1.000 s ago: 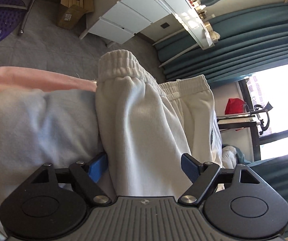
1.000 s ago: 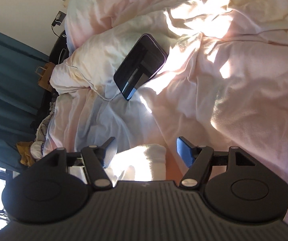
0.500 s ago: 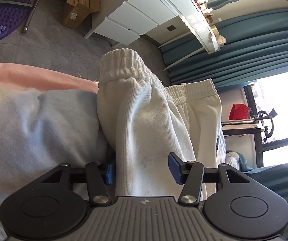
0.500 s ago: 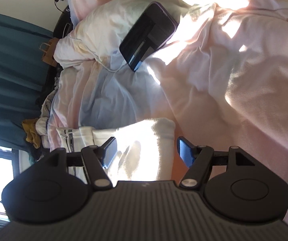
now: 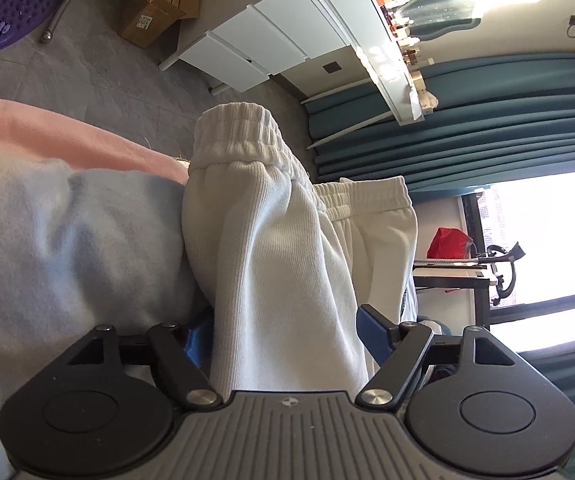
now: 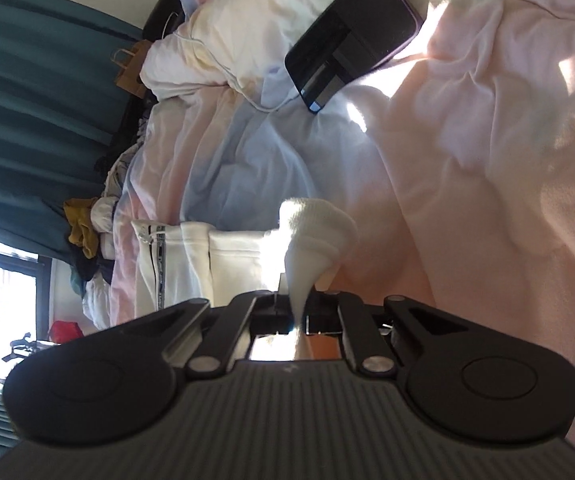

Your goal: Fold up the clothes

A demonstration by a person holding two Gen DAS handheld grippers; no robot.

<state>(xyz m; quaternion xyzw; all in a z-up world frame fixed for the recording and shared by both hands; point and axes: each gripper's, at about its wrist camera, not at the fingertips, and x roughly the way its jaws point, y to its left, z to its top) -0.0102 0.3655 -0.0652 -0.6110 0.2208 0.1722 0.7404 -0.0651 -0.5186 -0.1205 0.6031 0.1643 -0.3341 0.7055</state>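
White ribbed trousers (image 5: 283, 264), cuffs pointing away

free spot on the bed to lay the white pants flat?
Open: pink bedding right of the phone and white pants. Crowded: clothes pile by the curtain; the phone sits on the pillow.

No text, brand or number can be read. A white label is seen on the cardboard box (image 5: 152, 20) on the far floor, but its print is too small. A small round emblem on the left gripper (image 5: 283, 334) housing is illegible.
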